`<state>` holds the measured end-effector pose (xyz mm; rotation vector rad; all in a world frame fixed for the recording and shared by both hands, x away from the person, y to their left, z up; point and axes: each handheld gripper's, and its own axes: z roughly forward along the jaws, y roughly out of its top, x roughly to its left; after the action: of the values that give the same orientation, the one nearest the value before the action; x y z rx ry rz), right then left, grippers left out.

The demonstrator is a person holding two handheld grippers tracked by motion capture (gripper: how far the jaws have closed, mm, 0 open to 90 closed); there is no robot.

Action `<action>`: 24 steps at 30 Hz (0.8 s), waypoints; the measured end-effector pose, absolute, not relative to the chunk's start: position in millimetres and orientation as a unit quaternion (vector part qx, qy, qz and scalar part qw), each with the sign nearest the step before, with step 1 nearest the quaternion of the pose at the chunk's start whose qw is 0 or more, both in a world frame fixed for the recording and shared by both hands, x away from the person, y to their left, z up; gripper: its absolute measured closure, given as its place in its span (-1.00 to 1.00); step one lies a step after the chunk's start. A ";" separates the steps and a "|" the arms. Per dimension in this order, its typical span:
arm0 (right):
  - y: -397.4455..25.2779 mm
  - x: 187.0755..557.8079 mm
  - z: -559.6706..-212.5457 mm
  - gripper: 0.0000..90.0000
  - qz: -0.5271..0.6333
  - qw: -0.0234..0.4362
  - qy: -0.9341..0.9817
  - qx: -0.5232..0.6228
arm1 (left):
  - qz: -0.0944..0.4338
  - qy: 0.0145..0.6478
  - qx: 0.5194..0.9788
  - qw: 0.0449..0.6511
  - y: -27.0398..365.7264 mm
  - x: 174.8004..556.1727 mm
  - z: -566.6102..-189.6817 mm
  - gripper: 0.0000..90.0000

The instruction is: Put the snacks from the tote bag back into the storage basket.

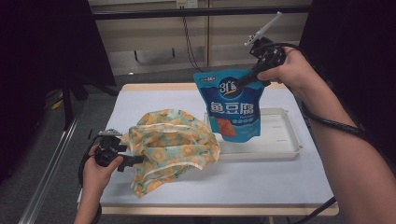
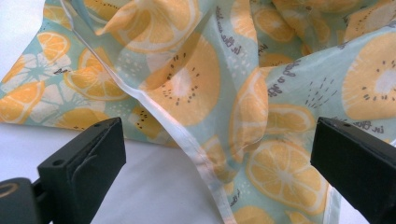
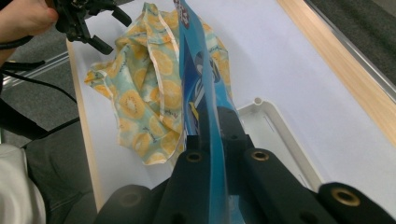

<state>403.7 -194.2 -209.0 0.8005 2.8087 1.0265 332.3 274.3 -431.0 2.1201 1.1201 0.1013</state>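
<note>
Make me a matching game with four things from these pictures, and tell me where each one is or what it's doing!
Things:
1. blue snack pouch
2. fruit-print bag
3. white tray
4. left gripper

Places or states:
A. lies crumpled on the table's white sheet
B. hangs in the air, pinched at its top by the right gripper
C. open, its fingers apart at the cloth's edge
D. sits flat on the table under the hanging thing

Pairs: 1-B, 2-A, 3-D, 4-C
</note>
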 end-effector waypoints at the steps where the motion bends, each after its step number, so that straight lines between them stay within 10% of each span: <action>1: -194.2 403.9 -209.6 1.00 0.331 0.020 0.908 0.257 | 0.035 0.434 0.824 0.362 274.6 332.5 -431.2 -0.93; 24: -186.8 403.1 -227.7 1.00 0.336 0.006 0.908 0.252 | 0.040 0.428 0.829 0.357 275.2 333.7 -432.0 -0.93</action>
<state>403.1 -186.8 -227.7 0.7880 2.8411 1.0509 333.7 275.2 -432.0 2.1405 1.1056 0.1022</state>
